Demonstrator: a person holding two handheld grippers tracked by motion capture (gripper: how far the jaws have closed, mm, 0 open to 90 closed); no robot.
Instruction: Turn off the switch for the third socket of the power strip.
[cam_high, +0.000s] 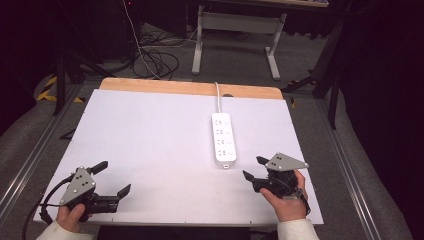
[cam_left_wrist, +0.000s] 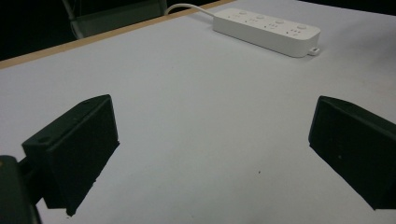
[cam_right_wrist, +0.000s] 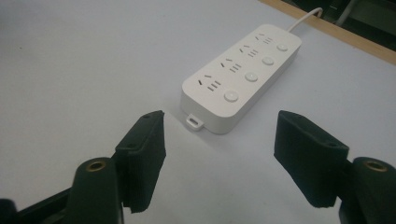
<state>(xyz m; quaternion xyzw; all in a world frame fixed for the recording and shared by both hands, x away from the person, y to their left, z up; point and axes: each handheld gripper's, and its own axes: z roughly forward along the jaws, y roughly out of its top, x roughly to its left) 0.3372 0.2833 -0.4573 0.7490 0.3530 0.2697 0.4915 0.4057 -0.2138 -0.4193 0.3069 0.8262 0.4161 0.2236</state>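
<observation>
A white power strip (cam_high: 223, 138) is lying flat on the white counter (cam_high: 150, 145), toward the far right side, with its cord (cam_high: 218, 97) running off the back edge. The right gripper (cam_high: 256, 170) is sitting just in front of the strip, pointing at it, not touching it. Its fingers (cam_right_wrist: 142, 154) are standing wide apart, holding nothing. The left gripper (cam_high: 114, 179) is resting at the near left corner, well apart from the strip, its fingers (cam_left_wrist: 77, 144) spread wide too.
</observation>
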